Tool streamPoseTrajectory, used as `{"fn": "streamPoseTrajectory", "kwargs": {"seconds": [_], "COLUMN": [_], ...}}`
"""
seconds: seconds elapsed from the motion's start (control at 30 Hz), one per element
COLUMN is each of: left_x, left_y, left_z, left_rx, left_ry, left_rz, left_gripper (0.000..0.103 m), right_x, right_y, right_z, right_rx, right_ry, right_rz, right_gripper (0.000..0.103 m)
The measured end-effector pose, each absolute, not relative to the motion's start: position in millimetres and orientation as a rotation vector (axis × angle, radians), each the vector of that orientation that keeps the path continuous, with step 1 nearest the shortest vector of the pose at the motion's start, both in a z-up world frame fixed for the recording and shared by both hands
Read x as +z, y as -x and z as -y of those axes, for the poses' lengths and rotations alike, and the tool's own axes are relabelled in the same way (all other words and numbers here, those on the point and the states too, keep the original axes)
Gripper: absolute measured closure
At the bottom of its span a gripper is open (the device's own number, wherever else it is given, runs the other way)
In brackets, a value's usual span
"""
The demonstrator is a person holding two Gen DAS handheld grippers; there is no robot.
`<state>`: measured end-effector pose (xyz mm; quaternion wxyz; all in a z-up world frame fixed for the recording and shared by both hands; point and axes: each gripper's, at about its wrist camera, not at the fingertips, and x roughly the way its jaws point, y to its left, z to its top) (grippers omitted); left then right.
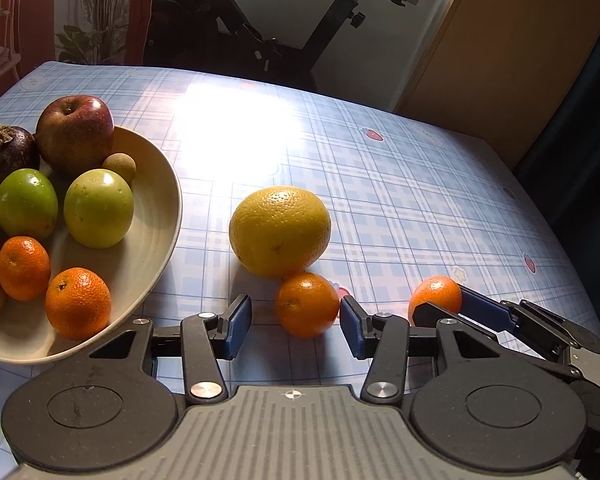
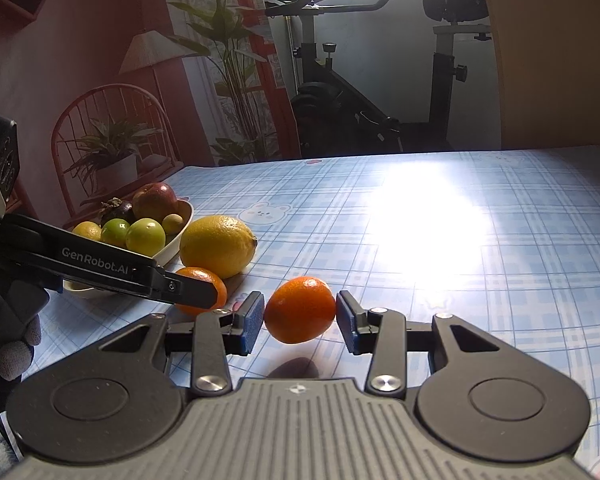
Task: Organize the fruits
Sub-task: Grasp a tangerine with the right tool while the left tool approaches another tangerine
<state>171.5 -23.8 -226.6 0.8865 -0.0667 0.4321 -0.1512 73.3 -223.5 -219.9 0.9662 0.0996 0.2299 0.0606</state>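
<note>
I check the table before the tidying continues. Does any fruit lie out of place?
Yes. A large lemon and a mandarin lie on the tablecloth beside the bowl, not in it. Another mandarin is gripped by the right gripper.

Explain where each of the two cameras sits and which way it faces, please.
Left wrist: sits on the left gripper, looks down along its open jaws at a tangerine on the table; bowl at left, right gripper at right.
Right wrist: sits on the right gripper, looks more level across the table; its jaws grip another tangerine; gloved fingers show.
Shared: both tangerines, orange, bowl, exercise bike.
</note>
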Motion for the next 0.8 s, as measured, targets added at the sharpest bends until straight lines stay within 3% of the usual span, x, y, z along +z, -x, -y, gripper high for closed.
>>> {"fn": "streamPoseTrajectory", "kwargs": {"seconds": [0.1,0.13,0.8], "left_x": [-230,-230,-222], "left_y": [-175,-176,-163], "left_z": [26,26,23], "left_rx": [-0.313,-0.317,-0.299], "left_ry": [0.131,0.130,0.099], "left_rz": [-0.904,-0.904,-0.897], "left_gripper": [0.057,0.064,0.064], "right_x": [-220,-220,-220], "right_y": [-73,-74,-75], "right_z": [223,223,224], "right_rx": [0.125,0.126,0.128], "right_ry": [-0.204,-0.205,-0.214], "right_rz": [-0.469,-0.471,-0.477], "right_gripper": [0.060,0.060,0.060]}}
